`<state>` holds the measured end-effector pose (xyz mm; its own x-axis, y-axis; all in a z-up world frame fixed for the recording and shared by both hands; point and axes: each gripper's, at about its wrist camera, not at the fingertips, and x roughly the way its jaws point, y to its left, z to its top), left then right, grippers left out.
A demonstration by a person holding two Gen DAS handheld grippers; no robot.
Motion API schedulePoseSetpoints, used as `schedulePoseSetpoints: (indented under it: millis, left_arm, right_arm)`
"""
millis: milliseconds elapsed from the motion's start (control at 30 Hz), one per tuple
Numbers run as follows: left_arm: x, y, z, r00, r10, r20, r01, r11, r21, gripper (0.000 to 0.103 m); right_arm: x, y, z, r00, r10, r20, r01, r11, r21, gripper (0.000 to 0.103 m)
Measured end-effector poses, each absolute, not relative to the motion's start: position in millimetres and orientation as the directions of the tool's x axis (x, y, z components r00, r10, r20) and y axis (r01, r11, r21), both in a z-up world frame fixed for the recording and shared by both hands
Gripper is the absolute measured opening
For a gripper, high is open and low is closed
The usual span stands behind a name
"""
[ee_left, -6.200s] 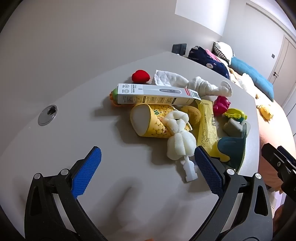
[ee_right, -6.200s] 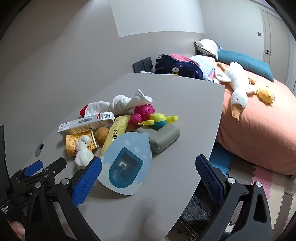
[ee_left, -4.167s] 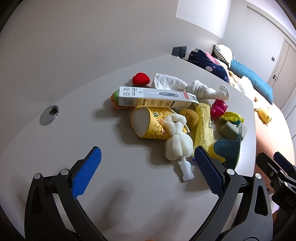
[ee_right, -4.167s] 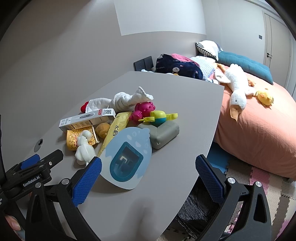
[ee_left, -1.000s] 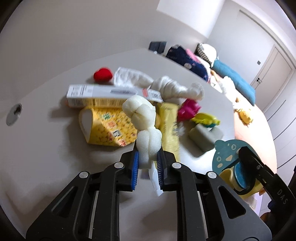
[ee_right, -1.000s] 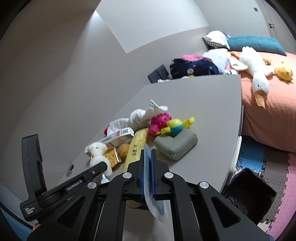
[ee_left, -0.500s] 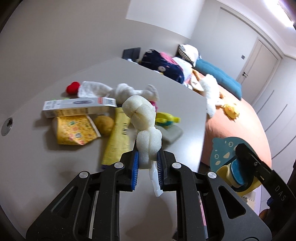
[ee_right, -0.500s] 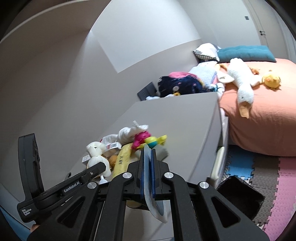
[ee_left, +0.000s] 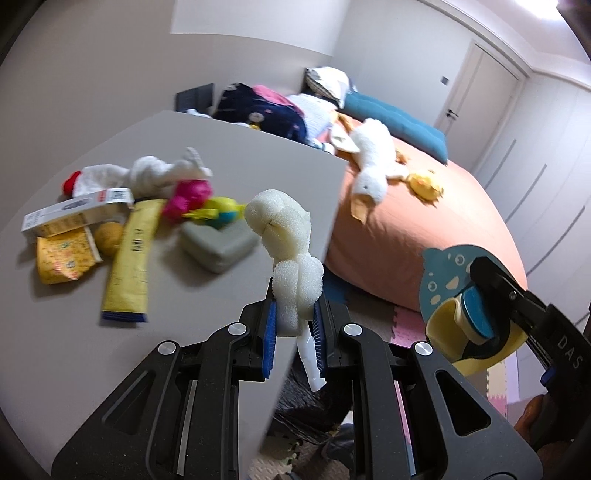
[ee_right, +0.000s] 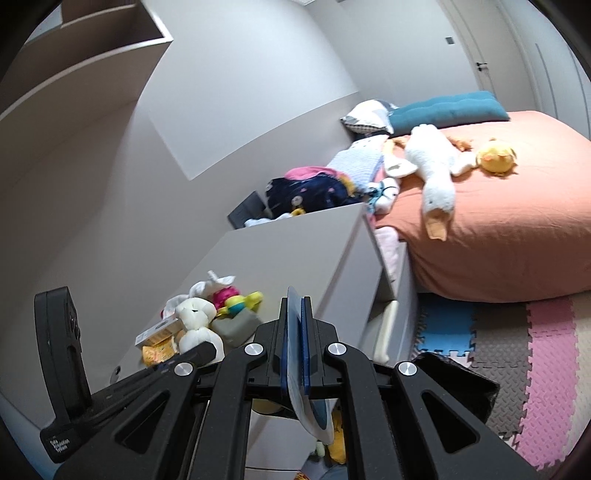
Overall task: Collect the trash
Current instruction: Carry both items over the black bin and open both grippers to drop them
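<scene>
You get soft, even indoor light; glare from a ceiling lamp (ee_left: 554,9); smeared clutter on the grey matte tabletop (ee_left: 66,288); fisheye-bent, dark-vignetted edges.

White goose plush (ee_left: 371,168) and yellow duckling (ee_right: 495,157) on orange bed (ee_right: 509,236); foam floor mats (ee_right: 546,373), possibly interlocking.

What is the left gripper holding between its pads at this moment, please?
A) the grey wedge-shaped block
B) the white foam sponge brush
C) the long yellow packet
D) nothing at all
B: in the left wrist view the left gripper is shut on the white foam sponge brush, whose plastic handle sticks out below the pads, while the yellow packet and grey block lie on the table.
</scene>
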<state>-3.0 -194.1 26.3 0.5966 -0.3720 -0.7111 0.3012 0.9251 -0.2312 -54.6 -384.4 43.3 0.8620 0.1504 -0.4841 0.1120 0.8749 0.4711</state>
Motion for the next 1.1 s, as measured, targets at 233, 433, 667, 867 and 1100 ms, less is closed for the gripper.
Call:
schedulePoseSetpoints:
  millis: [233,433,667,867,1100]
  left_arm:
    - [-11.3,-229.0,18.1,0.551,-0.400,-0.732,0.369,0.904,-0.217,0.016]
    - [-15.6,-252.0,6.2,0.504,-0.408,-0.761,0.420,0.886,-0.197,0.017]
    - [-11.6,-269.4,-11.2,0.447,-0.400,-0.800,0.453,0.872,-0.183,0.021]
    - [-7.7,-271.8,-22.9,0.464,-0.326,-0.824,0.433,0.895,-0.110,0.092]
    - [-0.3,-272.3,-20.7,0.458,-0.328,-0.826,0.453,0.886,-0.100,0.092]
  right_arm:
    - [-64.9,-414.1,36.6,0.858,0.100,-0.504,0.180,0.861,0.476,0.006]
    - [-67.2,-435.0,25.6,0.844,0.069,-0.532,0.232,0.847,0.478,0.006]
    - [-63.2,-452.7,12.6,0.830,0.060,-0.554,0.270,0.826,0.495,0.006]
    - [-53.3,-465.4,0.7,0.785,-0.001,-0.619,0.365,0.809,0.461,0.068]
    - [-49.5,-471.1,4.9,0.786,-0.056,-0.616,0.394,0.812,0.430,0.071]
